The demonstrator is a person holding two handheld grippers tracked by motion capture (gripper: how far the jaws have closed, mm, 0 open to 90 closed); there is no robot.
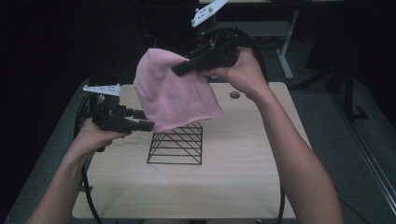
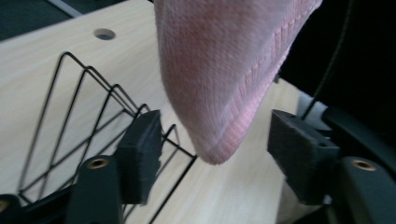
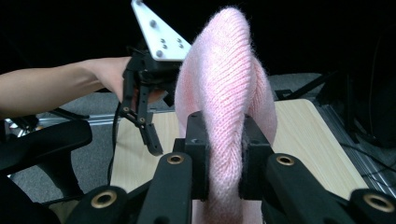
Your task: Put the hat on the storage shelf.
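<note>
Light wood table [image 1: 243, 186], dark room. My right gripper [image 3: 223, 154] clamps pink beanie [image 1: 175, 91]; left gripper [image 2: 215, 149] gapes around its hem, not touching.

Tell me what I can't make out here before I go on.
- Wire rack: its top is hidden under the pink knit hat in the high view.
- Hat's opening: cut off by the bottom edge in the right gripper view.
- Left gripper: whether its fingers touch the hat's corner is unclear.

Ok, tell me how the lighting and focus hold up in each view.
High view: table evenly lit, surroundings nearly black, slightly soft. Left gripper view: pink knit hat sharp near its hem, wire rack crisp. Right gripper view: hat sharp between the jaws, background dark.
</note>
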